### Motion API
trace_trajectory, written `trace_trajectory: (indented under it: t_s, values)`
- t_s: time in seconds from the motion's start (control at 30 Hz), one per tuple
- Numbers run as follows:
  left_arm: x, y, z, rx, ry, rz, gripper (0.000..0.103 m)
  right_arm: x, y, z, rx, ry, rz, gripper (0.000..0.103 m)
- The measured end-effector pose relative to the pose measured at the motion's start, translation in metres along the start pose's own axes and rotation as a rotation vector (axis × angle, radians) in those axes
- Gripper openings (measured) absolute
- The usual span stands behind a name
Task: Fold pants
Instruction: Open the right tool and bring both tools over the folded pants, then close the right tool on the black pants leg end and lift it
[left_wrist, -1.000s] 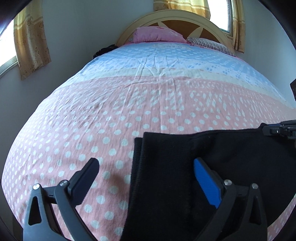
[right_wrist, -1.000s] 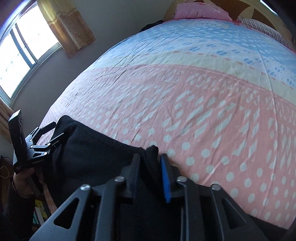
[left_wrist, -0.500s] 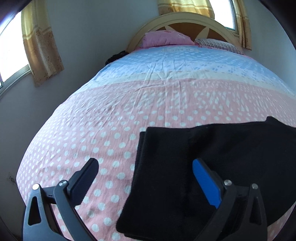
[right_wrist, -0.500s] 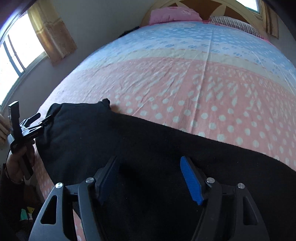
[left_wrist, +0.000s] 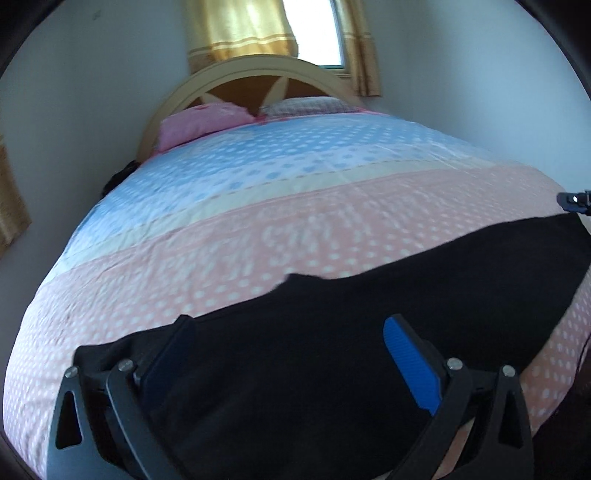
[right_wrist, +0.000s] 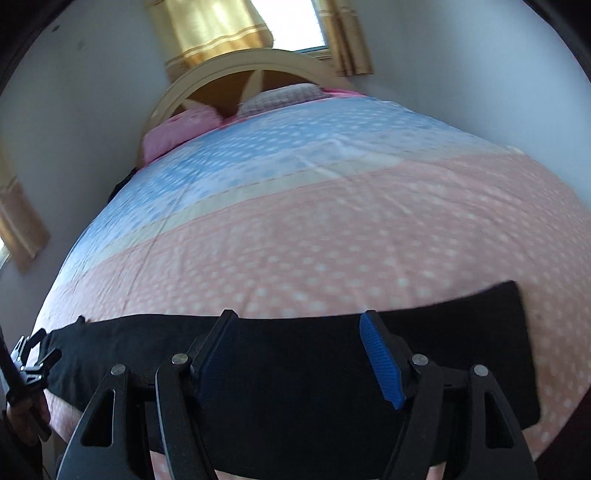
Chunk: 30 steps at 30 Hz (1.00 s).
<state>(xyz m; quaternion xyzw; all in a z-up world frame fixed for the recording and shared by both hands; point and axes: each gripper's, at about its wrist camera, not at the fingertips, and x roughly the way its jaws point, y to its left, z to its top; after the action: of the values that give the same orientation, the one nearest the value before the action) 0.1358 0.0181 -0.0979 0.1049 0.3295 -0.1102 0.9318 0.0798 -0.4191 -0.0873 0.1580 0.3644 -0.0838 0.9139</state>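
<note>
Black pants (left_wrist: 332, 354) lie flat as a long folded band across the near, pink part of the bed (left_wrist: 295, 236), filling the lower half of both frames; the left gripper (left_wrist: 291, 354) hangs over them with its jaws spread wide and nothing between the pads, one finger (left_wrist: 410, 365) faced in blue; the right gripper (right_wrist: 299, 350) likewise stands wide over the cloth, gripping nothing. The left wrist view alone shows the band's ragged far edge with a small peak at centre frame, and a sliver of the other gripper at the right edge; the right wrist view alone shows the squared end of the pants at lower right, the cloth's other end at lower left, and there the left gripper seen from outside, held in a person's hand (right_wrist: 26, 417). The bedcover is dotted, pink near, then a cream stripe (left_wrist: 229, 206), then blue; a pink pillow (left_wrist: 199, 122) and a checked pillow (left_wrist: 306, 105) rest against an arched headboard (left_wrist: 243, 70); gold curtains (left_wrist: 236, 26) flank a bright window (left_wrist: 317, 29) in pale walls; both frames are motion-blurred.
</note>
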Motion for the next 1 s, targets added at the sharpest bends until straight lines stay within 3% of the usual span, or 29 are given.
trace_trajectory:
  t_s: [0.1,0.2,0.27,0.33,0.5,0.6,0.7,0.83,1.0]
  values:
    - [0.004,-0.044,0.012,0.068,-0.010,-0.079,0.103,-0.002,-0.046,-0.002,0.046,-0.001,-0.041,0.069]
    - [0.016,-0.077,0.018,0.108,0.017,-0.107,0.103,0.021,-0.092,-0.003,0.124,0.044,-0.107,0.066]
    - [0.028,-0.090,0.015,0.137,0.058,-0.092,0.103,0.027,-0.108,-0.003,0.143,0.012,-0.041,0.065]
    - [0.038,-0.098,0.008,0.159,0.111,-0.078,0.103,0.027,-0.110,0.000,0.164,-0.001,-0.031,0.064]
    - [0.032,-0.096,0.007,0.148,0.098,-0.077,0.103,0.000,-0.113,-0.001,0.182,-0.039,0.008,0.065]
    - [0.029,-0.093,0.005,0.135,0.080,-0.077,0.103,-0.025,-0.125,-0.007,0.197,-0.062,-0.051,0.065]
    - [0.030,-0.091,0.003,0.113,0.080,-0.080,0.103,-0.036,-0.145,-0.018,0.235,-0.030,-0.104,0.065]
    - [0.032,-0.086,0.003,0.078,0.097,-0.097,0.103,-0.036,-0.167,-0.036,0.300,0.029,-0.102,0.065]
    - [0.033,-0.084,0.003,0.069,0.111,-0.111,0.103,-0.029,-0.167,-0.044,0.318,0.079,-0.054,0.062]
